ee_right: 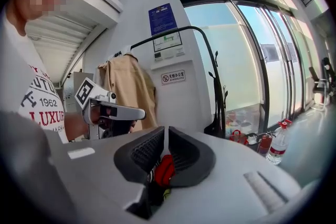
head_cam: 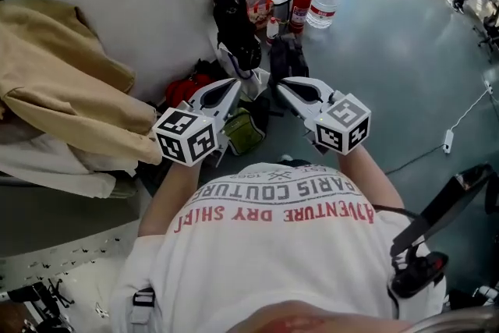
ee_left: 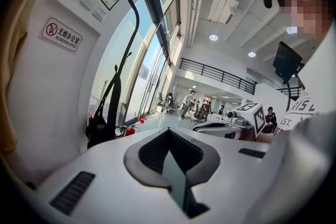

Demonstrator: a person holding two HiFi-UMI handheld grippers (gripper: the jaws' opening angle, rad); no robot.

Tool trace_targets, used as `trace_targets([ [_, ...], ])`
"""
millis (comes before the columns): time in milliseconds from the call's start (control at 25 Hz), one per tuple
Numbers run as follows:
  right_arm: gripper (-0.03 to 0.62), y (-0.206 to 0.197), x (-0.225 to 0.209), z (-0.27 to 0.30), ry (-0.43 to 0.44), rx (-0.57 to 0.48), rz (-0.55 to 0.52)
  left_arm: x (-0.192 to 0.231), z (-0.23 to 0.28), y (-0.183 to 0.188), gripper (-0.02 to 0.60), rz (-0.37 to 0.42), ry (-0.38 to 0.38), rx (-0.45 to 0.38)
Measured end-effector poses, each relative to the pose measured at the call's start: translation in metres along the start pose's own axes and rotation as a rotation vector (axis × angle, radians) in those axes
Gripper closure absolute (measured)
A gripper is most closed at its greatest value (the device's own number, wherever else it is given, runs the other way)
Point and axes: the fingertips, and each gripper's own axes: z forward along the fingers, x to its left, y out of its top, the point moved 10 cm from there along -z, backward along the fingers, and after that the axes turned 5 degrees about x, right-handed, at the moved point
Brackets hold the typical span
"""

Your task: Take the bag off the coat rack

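Note:
A black bag (head_cam: 236, 27) hangs by its long straps from the black coat rack, ahead of both grippers and well out of their reach. In the left gripper view the bag (ee_left: 100, 131) dangles at the left under the curved rack pole (ee_left: 122, 65). The right gripper view shows the bag (ee_right: 215, 126) low against the pole (ee_right: 216, 78). My left gripper (head_cam: 235, 83) (ee_left: 168, 132) is shut and holds nothing. The right gripper (head_cam: 277, 83) (ee_right: 166, 129) is shut and empty too. Both are held side by side in front of the person's chest, tips pointing toward the bag.
A beige coat (head_cam: 66, 82) hangs at the left against the white wall. Below the bag, a red bag (head_cam: 191, 87), a green item (head_cam: 244, 131), fire extinguishers (head_cam: 300, 8) and a water bottle (head_cam: 324, 0) crowd the floor. A power strip (head_cam: 449, 140) lies at the right.

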Motion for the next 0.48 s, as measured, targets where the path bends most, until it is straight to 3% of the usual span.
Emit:
trace_targets([
  [280,0.589,0.028,-0.060,0.053,0.061,-0.017,-0.026,0.051,0.035,0.036,0.580,0.017,0.060,-0.032],
  [480,0.589,0.051,-0.132,0.093,0.101,0.008,-0.013,0.094,0.087,0.069,0.580,-0.014,0.103,-0.034],
])
